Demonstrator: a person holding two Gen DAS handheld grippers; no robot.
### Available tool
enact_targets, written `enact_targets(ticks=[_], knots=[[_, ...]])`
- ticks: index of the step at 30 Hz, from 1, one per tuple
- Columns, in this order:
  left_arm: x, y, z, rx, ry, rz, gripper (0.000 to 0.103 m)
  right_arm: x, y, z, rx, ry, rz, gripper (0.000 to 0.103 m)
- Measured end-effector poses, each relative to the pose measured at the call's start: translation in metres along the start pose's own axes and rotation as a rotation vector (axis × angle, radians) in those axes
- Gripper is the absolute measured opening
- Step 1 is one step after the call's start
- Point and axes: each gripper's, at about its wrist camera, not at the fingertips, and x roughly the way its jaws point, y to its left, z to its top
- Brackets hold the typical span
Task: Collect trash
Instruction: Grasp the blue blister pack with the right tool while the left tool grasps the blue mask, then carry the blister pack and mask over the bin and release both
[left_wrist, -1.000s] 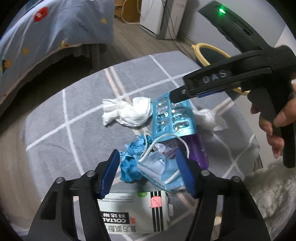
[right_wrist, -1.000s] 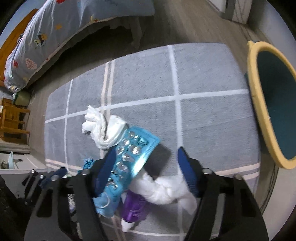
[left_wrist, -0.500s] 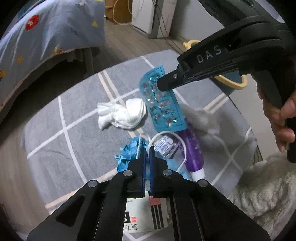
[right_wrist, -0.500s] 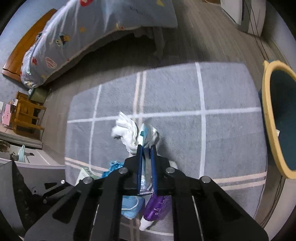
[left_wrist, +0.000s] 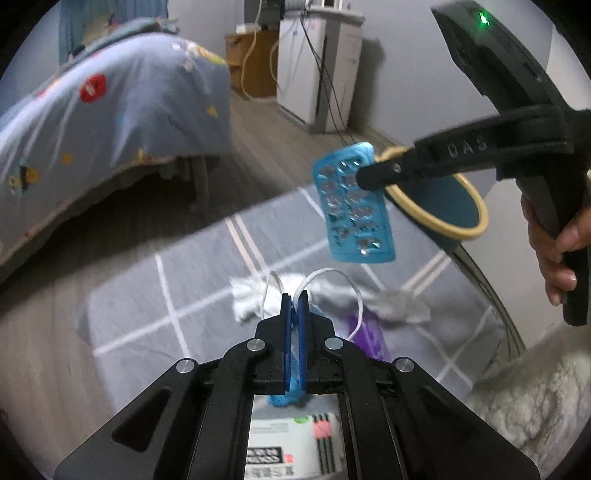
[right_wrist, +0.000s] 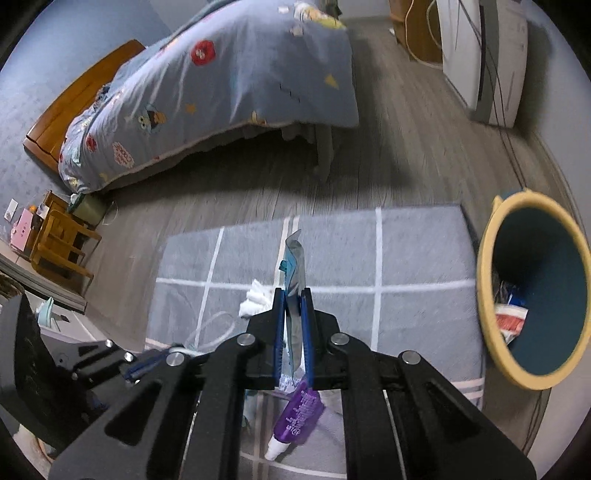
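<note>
My left gripper is shut on a blue face mask, whose white ear loops arch out above the fingertips. It hangs above the grey checked mat. My right gripper is shut on a blue blister pack, seen edge-on there. In the left wrist view the same blister pack hangs flat from the right gripper, in the air beside the yellow-rimmed trash bin. The left gripper shows at the lower left of the right wrist view.
A purple tube, white tissue and a medicine box lie on the mat. The bin stands off the mat's right edge with trash inside. A bed is behind, a white fluffy rug at right.
Both grippers closed, the left on the mask and the right on the blister pack, and both rose off the mat with them. The blister pack now hangs near the bin.
</note>
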Motion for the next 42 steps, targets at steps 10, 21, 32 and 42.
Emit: enact_targets(ticks=[10, 21, 32, 42], knots=[[-0.016, 0.015, 0.018, -0.032, -0.081, 0.056, 0.004, -0.023, -0.005, 0.009, -0.052, -0.061, -0.035, 0.008], [-0.015, 0.010, 0.022, -0.033, -0.086, 0.071, 0.004, -0.045, -0.029, 0.012, -0.052, -0.107, -0.068, 0.008], [-0.022, 0.000, 0.030, -0.040, -0.117, 0.085, 0.004, -0.075, -0.061, 0.020, -0.027, -0.168, -0.078, 0.008], [-0.020, -0.038, 0.061, 0.025, -0.137, 0.060, 0.004, -0.091, -0.101, 0.026, -0.002, -0.205, -0.155, 0.008]])
